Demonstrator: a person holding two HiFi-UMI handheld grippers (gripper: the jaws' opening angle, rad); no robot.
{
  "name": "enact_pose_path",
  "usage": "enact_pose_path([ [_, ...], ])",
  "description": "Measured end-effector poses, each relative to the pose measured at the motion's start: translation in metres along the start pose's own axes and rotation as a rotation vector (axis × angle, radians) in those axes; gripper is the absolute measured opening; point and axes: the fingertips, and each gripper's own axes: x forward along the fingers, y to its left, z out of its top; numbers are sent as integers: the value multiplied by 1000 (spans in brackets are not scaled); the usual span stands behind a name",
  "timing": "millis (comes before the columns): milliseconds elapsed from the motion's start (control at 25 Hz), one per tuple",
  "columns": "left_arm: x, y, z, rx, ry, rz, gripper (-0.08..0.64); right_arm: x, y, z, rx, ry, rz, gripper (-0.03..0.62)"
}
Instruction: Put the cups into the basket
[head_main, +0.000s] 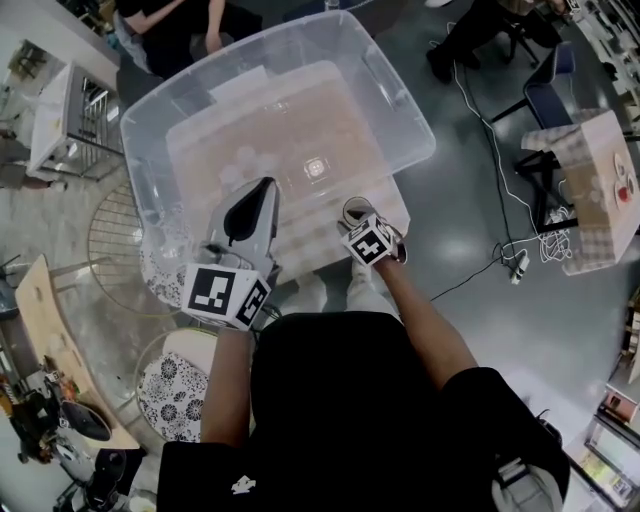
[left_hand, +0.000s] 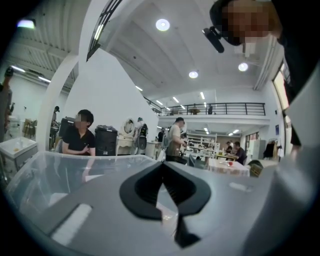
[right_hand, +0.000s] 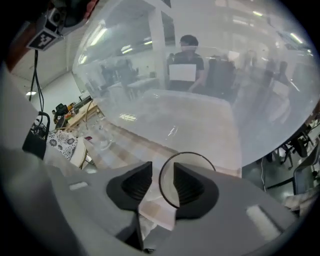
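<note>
In the head view, a large clear plastic bin (head_main: 405, 100) sat on a table covered by a beige checked tablecloth (head_main: 395, 205), filling the picture from 10 to 2 o'clock. The left gripper (head_main: 267, 185) lay near level at the bin's near wall, at about 7 o'clock from the bin's middle, its tips pointing toward 12 o'clock. The right gripper (head_main: 356, 212) tilted steeply down at about 5 o'clock from the bin's middle, just outside that wall, with 1 small clear plastic cup (head_main: 347, 206) at its tips. Inside the bin a small clear round shape (head_main: 315, 167) showed near the middle; whether it was a cup could not be told. In the left gripper view, the left gripper (left_hand: 161, 172) had its 2 jaws brought together at the tips with nothing between them, and the bin (left_hand: 60, 170) stretched ahead from 9 to 12 o'clock, with a seated person in a black shirt (left_hand: 80, 137) behind it at 10 o'clock. In the right gripper view, the right gripper (right_hand: 159, 182) had its jaws standing apart; the cup (right_hand: 167, 187) rose between them, its dark rim circling the pad at 3 o'clock without being squeezed. The bin (right_hand: 200, 100) loomed at 12 o'clock, and more clear cups (right_hand: 97, 137) stood on the cloth at 9 o'clock.
</note>
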Motion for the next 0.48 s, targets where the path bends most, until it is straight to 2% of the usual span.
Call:
enact_pose_path([
  [240,4,6,-2,0,3,-28,6,23,-9,-7,-111,160,-130,123],
  [480,5,13,0,-6,1,-36,6,35,-10,-18,-154,344,-138,115],
])
